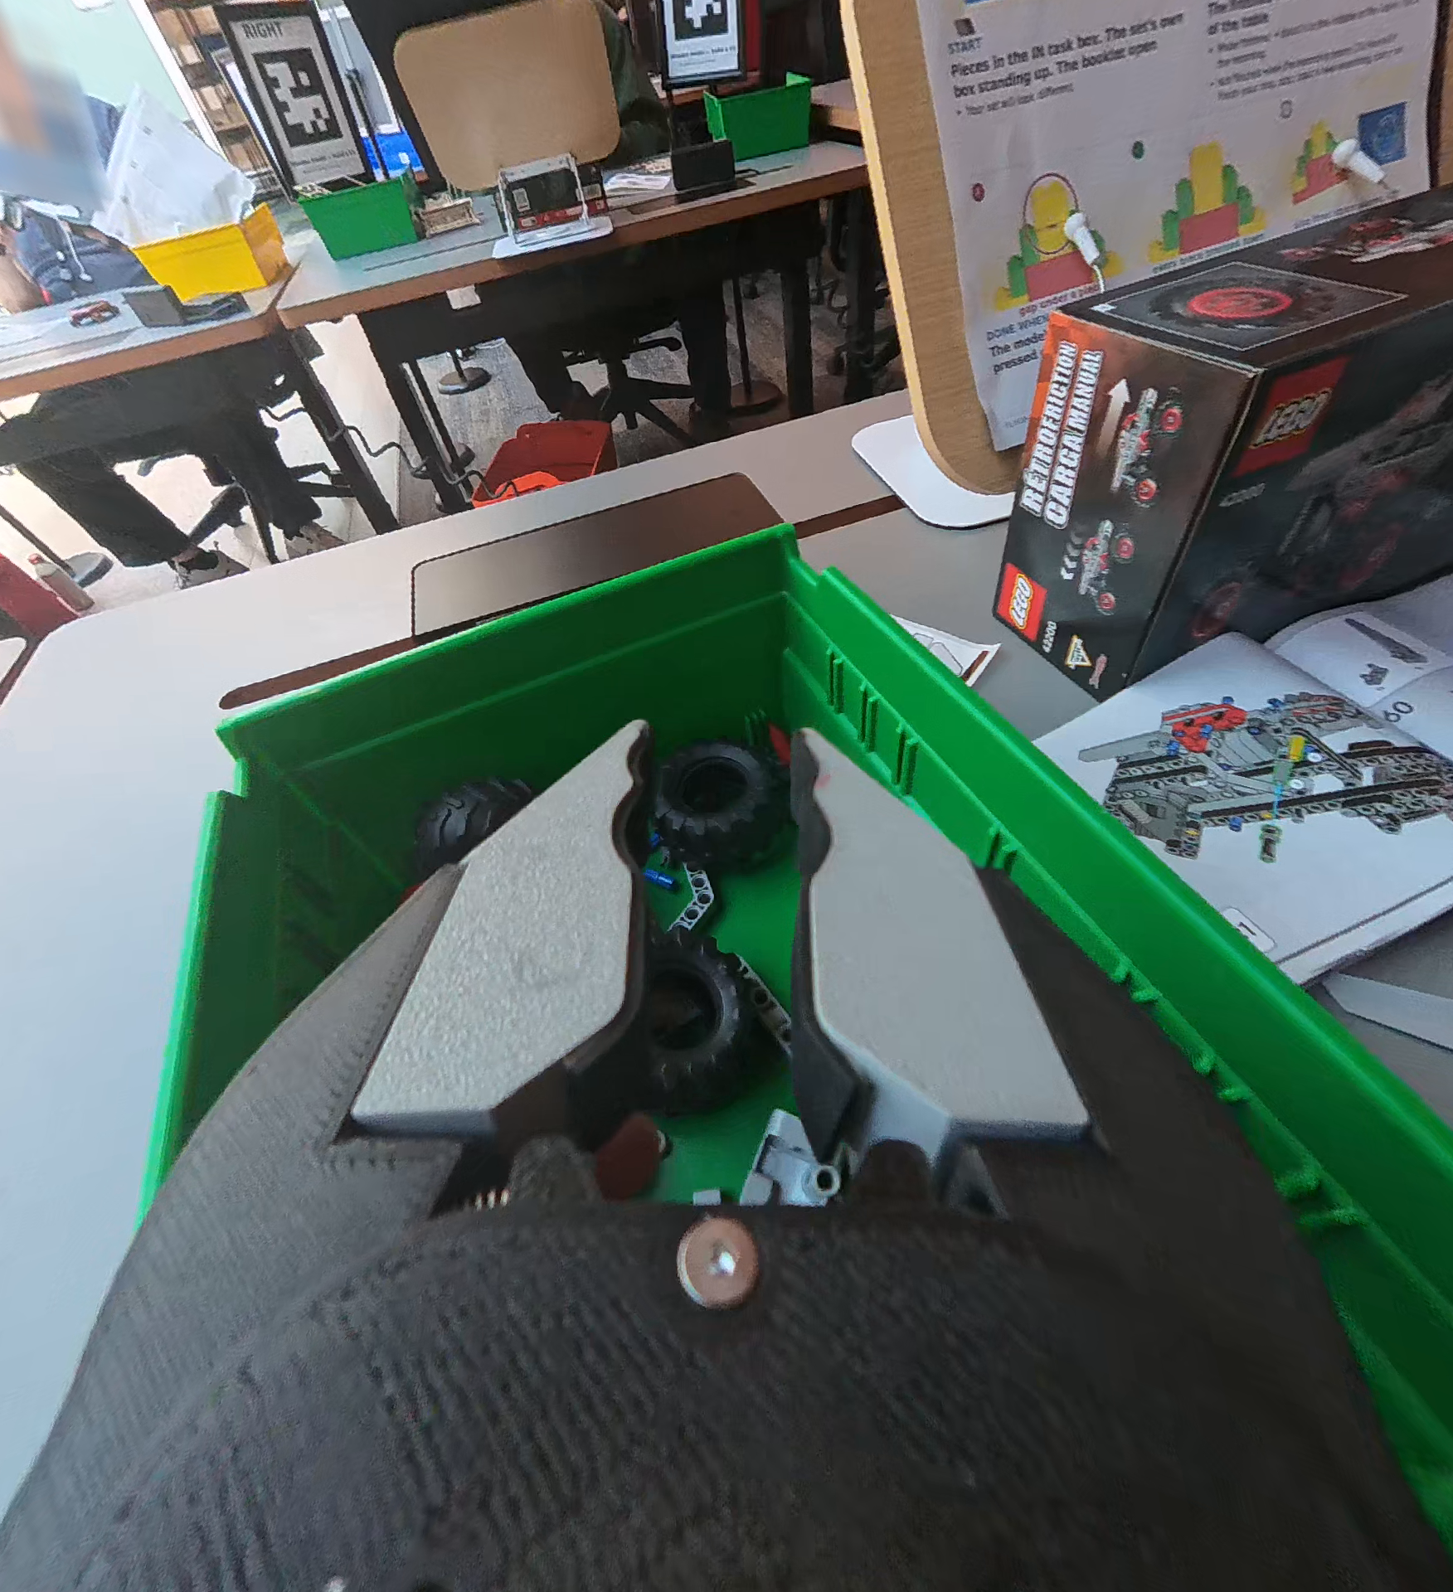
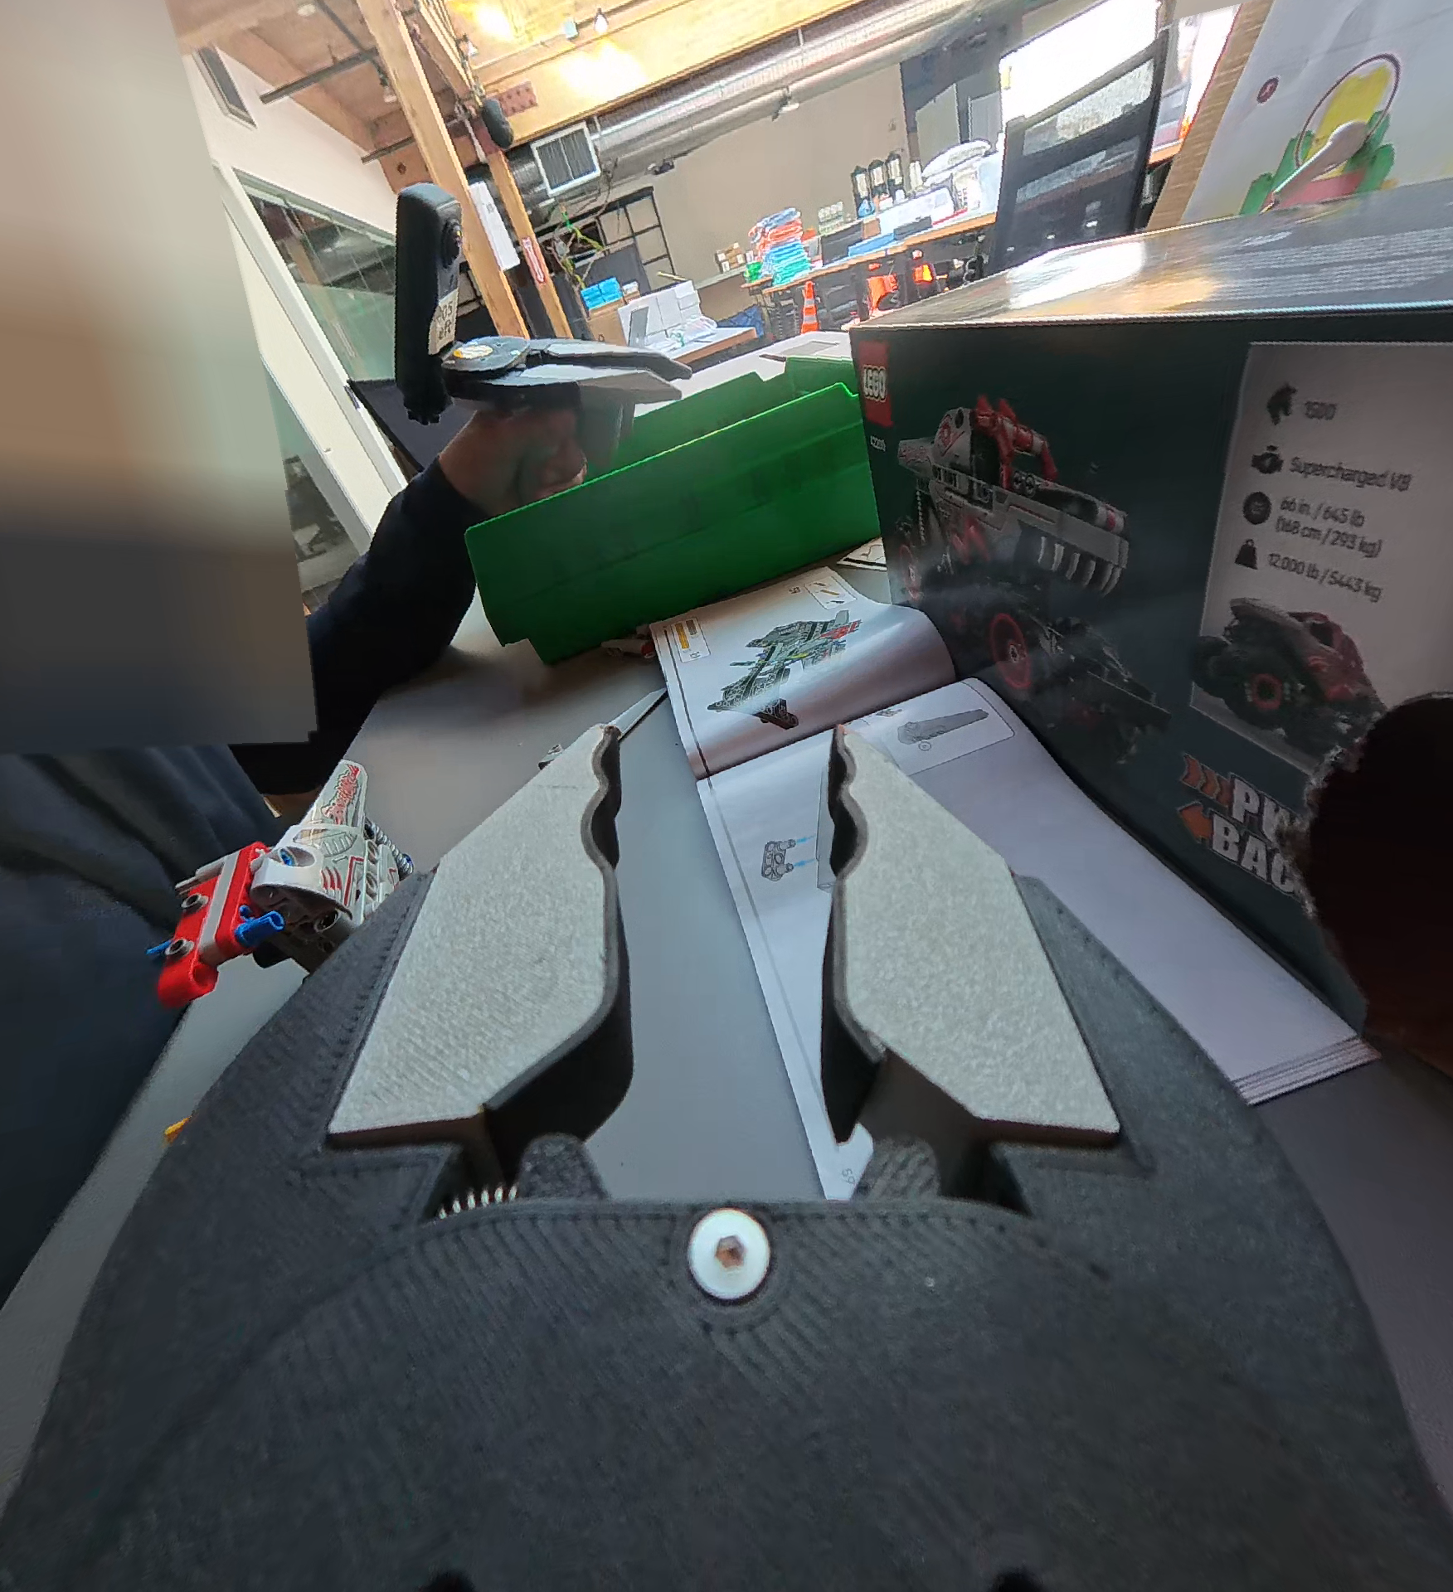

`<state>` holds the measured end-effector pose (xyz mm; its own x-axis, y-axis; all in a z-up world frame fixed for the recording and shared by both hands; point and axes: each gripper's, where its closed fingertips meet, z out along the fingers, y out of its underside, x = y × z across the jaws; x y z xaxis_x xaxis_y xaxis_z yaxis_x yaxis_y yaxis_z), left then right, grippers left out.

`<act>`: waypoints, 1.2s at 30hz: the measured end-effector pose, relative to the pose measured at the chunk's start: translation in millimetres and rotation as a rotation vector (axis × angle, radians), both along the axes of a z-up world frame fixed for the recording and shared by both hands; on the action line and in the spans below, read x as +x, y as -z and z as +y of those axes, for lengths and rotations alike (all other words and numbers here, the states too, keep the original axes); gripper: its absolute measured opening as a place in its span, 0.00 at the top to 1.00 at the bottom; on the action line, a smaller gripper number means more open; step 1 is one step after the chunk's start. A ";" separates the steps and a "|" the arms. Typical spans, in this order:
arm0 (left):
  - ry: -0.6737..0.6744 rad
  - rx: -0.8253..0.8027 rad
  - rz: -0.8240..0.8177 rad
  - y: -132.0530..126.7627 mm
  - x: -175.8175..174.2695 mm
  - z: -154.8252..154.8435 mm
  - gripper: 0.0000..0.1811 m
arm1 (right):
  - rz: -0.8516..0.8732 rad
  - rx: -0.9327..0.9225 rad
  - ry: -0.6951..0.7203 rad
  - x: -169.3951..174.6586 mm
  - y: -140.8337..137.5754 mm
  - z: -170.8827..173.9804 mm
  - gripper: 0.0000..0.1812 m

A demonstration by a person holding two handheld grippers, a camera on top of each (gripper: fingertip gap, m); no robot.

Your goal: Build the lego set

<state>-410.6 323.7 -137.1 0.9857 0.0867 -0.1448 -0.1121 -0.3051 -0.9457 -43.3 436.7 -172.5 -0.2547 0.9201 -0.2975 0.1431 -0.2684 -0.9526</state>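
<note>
My left gripper [image 1: 723, 758] is open and empty, its fingers reaching down into the green bin [image 1: 516, 603]. In the bin lie three black tyres [image 1: 719, 805], a small blue pin [image 1: 658, 879], a grey beam [image 1: 697, 900] and other grey pieces [image 1: 792, 1163]. My right gripper [image 2: 723, 745] is open and empty, low over the grey table and the edge of the open instruction booklet [image 2: 792, 672]. A partly built red, white and grey model [image 2: 275, 896] lies to its left. The left gripper [image 2: 533, 370] also shows in the right wrist view, above the bin [image 2: 671, 517].
The dark set box [image 1: 1223, 482] stands right of the bin, also seen in the right wrist view [image 2: 1180, 517]. The booklet [image 1: 1309, 801] lies open before it. A wooden board with a printed sheet [image 1: 1137, 172] stands behind. A person's dark sleeve [image 2: 396, 586] rests beside the bin. There is about 40 cm between the tips of the two grippers.
</note>
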 end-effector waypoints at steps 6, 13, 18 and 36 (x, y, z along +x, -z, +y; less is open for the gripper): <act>-0.027 -0.097 -0.025 18.2 -4.8 1.4 0.88 | 0.016 -0.035 0.046 0.5 -2.3 10.5 0.75; -0.055 -0.217 -0.057 37.2 -6.0 -2.4 1.00 | 0.003 -0.033 0.091 -1.3 -0.5 18.3 0.75; 0.051 -0.305 -0.059 52.6 11.0 -7.1 0.95 | -0.002 -0.027 0.105 -1.8 0.2 20.1 0.75; -0.279 -0.253 0.004 31.4 -62.5 -33.3 1.00 | -0.006 -0.015 0.095 -2.4 0.8 17.6 0.76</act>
<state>-473.1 290.4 -168.5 0.9287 0.3125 -0.1996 0.0047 -0.5482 -0.8363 -45.7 454.3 -173.3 -0.1647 0.9355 -0.3125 0.1224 -0.2950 -0.9476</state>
